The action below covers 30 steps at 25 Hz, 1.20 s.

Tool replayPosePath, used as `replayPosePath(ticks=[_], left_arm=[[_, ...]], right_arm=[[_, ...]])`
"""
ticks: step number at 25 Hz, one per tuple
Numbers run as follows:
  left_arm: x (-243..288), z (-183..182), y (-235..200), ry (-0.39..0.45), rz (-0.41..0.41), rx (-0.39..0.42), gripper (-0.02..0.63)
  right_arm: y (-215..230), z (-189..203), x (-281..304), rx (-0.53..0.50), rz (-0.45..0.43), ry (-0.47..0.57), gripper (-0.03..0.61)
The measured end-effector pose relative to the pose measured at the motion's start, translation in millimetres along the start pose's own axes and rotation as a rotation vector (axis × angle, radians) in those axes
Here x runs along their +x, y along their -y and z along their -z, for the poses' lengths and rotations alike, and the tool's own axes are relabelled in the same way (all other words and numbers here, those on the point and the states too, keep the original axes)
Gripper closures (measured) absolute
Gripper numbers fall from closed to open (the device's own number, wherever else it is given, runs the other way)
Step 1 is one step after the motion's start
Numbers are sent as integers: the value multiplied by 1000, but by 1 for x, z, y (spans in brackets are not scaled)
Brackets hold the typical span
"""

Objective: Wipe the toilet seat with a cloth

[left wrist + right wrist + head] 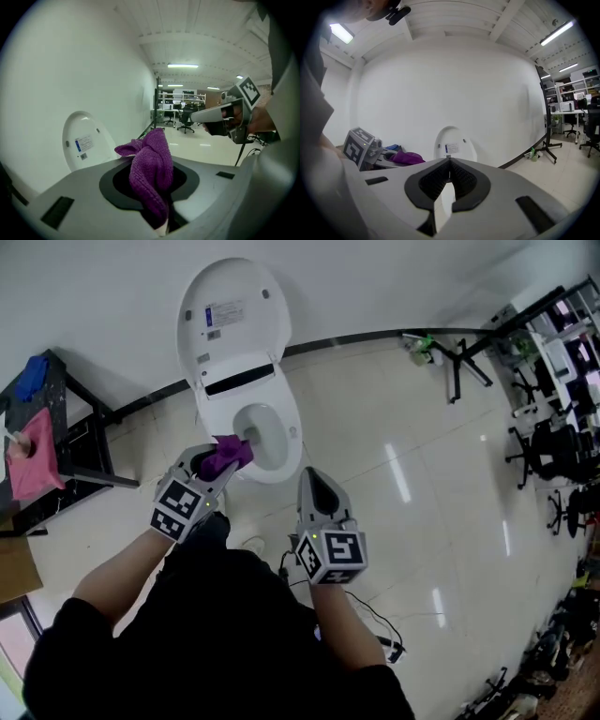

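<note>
the left gripper (223, 463) has its jaws clamped on a purple cloth (151, 171), which bunches up out of them. in the head view the cloth sits over the front left rim of the toilet seat (291, 451), though i cannot tell whether it touches the seat. the lid (232, 310) stands up against the wall, and the right gripper (313, 476) is just beside the toilet's front right, over the floor, its jaws brought together with nothing between them.
</note>
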<state>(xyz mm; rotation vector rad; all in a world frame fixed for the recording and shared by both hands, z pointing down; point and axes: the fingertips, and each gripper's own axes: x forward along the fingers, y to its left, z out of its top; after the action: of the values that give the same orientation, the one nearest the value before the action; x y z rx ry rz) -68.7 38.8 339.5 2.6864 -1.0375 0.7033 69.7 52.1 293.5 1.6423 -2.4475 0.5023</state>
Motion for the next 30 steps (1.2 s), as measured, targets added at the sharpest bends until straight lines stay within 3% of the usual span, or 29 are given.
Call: replayPosePath(ticks=[8,14,21,30], left_arm=[[-86,-22,-6,99,-53,59,514],[-119,-32,-25,137,-14,122,514],[-138,-31,-53,157,59,187,515],[-138,-35,-60,180,96,188,514]], right_arm=[[-53,-13,-23,-51,-31,38,563],[-79,-21,-15,-39,14,78,563],[-118,-27,3,-22,67,96,563],[-125,-25,4,-35,99,72,565]])
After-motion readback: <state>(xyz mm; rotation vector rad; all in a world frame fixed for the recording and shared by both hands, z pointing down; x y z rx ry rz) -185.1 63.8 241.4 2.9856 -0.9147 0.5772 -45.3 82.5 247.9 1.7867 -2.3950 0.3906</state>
